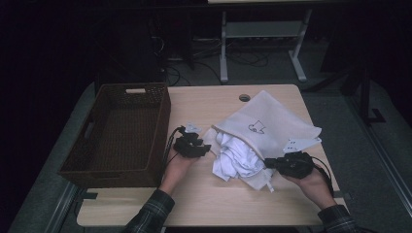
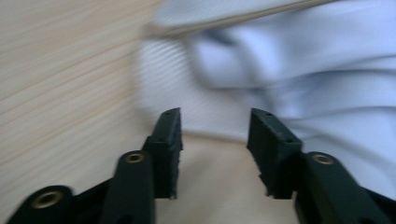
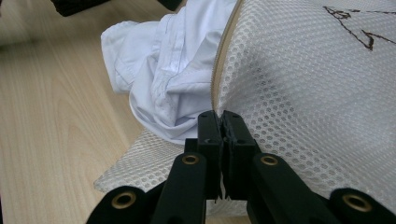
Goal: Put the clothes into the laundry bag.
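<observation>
Your left gripper (image 2: 214,135), jaws apart, sits just short of the crumpled white cotton garment (image 2: 299,88) spilling straight ahead from the cream mesh laundry bag (image 3: 303,88), whose zip edge your right gripper (image 3: 223,128) clamps.

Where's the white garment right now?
In the high view the white garment spills from the mesh bag's open mouth at table centre, between the left gripper and right gripper.

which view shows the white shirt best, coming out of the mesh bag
The high view: the whole white shirt spills from the mesh bag mouth onto the table. The right gripper view shows its bunched end beside the bag's zipper edge. The left gripper view shows blurred folds just past the open jaws.
</observation>
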Demonstrator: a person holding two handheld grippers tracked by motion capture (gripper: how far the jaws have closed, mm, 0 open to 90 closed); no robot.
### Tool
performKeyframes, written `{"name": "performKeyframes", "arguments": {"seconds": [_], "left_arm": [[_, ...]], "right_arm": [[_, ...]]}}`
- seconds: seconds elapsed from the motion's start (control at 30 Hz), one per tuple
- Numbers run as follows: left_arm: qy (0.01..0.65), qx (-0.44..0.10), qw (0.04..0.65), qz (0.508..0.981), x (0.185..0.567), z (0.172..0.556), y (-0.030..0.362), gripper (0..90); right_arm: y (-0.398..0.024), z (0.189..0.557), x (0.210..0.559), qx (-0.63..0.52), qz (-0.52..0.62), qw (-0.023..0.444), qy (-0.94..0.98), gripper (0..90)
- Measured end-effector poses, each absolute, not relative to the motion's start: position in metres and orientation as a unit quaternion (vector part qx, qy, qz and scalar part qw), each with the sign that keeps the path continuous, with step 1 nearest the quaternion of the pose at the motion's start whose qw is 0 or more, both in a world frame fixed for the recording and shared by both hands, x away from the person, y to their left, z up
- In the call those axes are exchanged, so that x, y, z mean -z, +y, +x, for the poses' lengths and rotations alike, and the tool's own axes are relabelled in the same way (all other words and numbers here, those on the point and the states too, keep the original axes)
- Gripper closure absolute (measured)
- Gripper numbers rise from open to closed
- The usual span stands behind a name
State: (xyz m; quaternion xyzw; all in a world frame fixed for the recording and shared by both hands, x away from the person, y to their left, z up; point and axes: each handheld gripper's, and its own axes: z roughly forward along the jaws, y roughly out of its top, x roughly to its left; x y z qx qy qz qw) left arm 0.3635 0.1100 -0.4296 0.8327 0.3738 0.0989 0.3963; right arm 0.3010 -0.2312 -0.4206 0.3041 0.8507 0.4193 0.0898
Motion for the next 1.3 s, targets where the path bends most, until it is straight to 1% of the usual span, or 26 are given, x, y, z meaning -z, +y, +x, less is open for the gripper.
{"name": "performKeyframes", "arguments": {"seconds": [0.1, 0.2, 0.37, 0.47, 0.57, 0.6, 0.67, 0.8, 0.83, 0.9, 0.97, 1.07, 1.2, 1.23, 1.3], "left_arm": [[0.326, -0.080, 0.418, 0.844, 0.417, 0.342, 0.090, 44.7], [0.278, -0.054, 0.432, 0.856, 0.409, 0.323, 0.068, 41.0], [0.239, -0.040, 0.422, 0.874, 0.410, 0.307, 0.040, 37.0], [0.232, -0.033, 0.406, 0.884, 0.423, 0.309, 0.028, 34.5], [0.227, -0.029, 0.391, 0.892, 0.435, 0.311, 0.019, 35.2], [0.224, -0.031, 0.383, 0.896, 0.440, 0.312, 0.015, 36.6], [0.219, -0.034, 0.371, 0.902, 0.445, 0.313, 0.010, 43.1], [0.216, -0.039, 0.348, 0.911, 0.456, 0.317, 0.002, 63.8], [0.218, -0.039, 0.345, 0.912, 0.459, 0.318, 0.001, 70.7], [0.222, -0.035, 0.344, 0.912, 0.461, 0.321, 0.000, 81.1], [0.225, -0.032, 0.344, 0.911, 0.460, 0.322, -0.001, 86.7], [0.232, -0.023, 0.346, 0.909, 0.460, 0.324, -0.001, 89.0], [0.242, -0.012, 0.358, 0.901, 0.456, 0.325, -0.001, 89.5], [0.242, -0.011, 0.359, 0.901, 0.455, 0.325, -0.001, 89.6], [0.244, -0.007, 0.362, 0.900, 0.454, 0.326, -0.003, 89.7]], "right_arm": [[-0.231, 0.301, 0.421, -0.418, 0.305, 0.089, 0.851, 86.4], [-0.231, 0.301, 0.421, -0.418, 0.306, 0.089, 0.851, 86.4], [-0.231, 0.301, 0.420, -0.418, 0.305, 0.090, 0.851, 86.4], [-0.231, 0.301, 0.420, -0.418, 0.306, 0.088, 0.851, 86.4], [-0.231, 0.301, 0.421, -0.417, 0.308, 0.087, 0.851, 86.4], [-0.231, 0.301, 0.421, -0.415, 0.308, 0.087, 0.852, 86.4], [-0.230, 0.301, 0.422, -0.413, 0.308, 0.086, 0.853, 86.4], [-0.228, 0.300, 0.423, -0.407, 0.307, 0.086, 0.856, 85.0], [-0.228, 0.300, 0.423, -0.402, 0.307, 0.085, 0.858, 82.9], [-0.229, 0.294, 0.422, -0.409, 0.307, 0.092, 0.855, 73.6], [-0.230, 0.287, 0.420, -0.415, 0.305, 0.084, 0.853, 67.1], [-0.224, 0.277, 0.423, -0.404, 0.286, 0.059, 0.867, 62.4], [-0.207, 0.269, 0.438, -0.376, 0.263, 0.036, 0.888, 62.0], [-0.202, 0.268, 0.442, -0.367, 0.259, 0.034, 0.893, 64.1], [-0.195, 0.271, 0.449, -0.345, 0.259, 0.039, 0.901, 73.6]]}}
